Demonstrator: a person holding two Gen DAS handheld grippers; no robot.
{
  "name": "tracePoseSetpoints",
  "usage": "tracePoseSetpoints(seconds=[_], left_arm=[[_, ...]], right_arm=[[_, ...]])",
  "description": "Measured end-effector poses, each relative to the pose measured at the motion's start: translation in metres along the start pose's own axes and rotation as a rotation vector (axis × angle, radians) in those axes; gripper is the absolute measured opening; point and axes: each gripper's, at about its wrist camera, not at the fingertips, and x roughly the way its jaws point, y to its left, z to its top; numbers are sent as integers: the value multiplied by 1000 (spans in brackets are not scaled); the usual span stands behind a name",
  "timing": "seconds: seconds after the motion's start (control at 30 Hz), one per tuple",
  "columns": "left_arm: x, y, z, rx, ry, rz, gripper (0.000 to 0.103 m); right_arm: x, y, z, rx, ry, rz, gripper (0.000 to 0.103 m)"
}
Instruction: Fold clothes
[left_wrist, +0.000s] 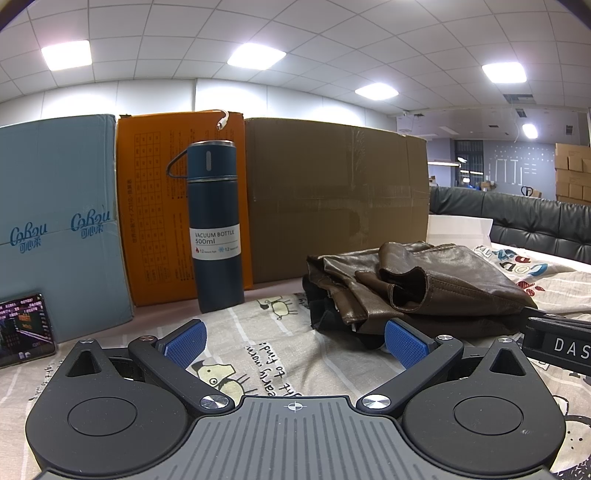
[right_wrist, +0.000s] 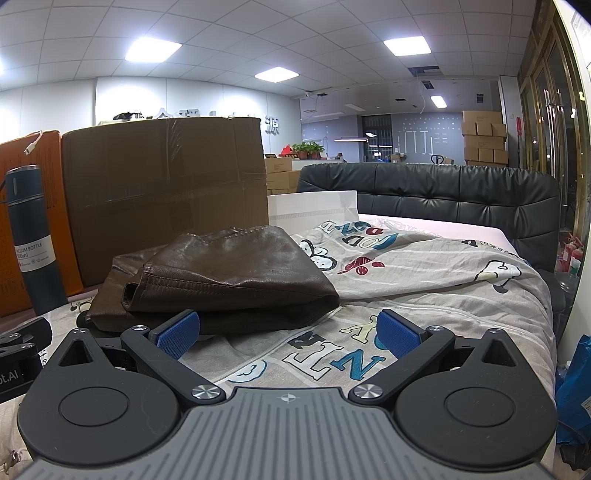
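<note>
Careful: your left gripper (left_wrist: 293, 345) and right gripper (right_wrist: 288, 332) gape wide, empty; the slick leather jacket (right_wrist: 221, 273) could slide unfolded when you grab it.

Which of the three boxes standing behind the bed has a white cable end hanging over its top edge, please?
The orange box, in the middle. The white cable end hangs over its top; the light blue box and brown cardboard box have none.

A dark brown leather jacket (left_wrist: 424, 288) lies on a grey cartoon-printed bedsheet (left_wrist: 266, 332). At ten o'clock stand a navy vacuum bottle (left_wrist: 216, 229), an orange carton (left_wrist: 155, 206) and a pale blue carton (left_wrist: 59, 221). Claw pads (left_wrist: 184, 341) are blue.
</note>
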Motion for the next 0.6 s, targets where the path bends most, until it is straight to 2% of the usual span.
tracePoseSetpoints(seconds=[0.23,0.6], left_arm=[[1,3,0,-13,-1,3,103],[0,10,1,-53,-24,52,103]], right_arm=[[0,0,0,2,-1,0,103],[0,-1,0,4,1,-2,103]])
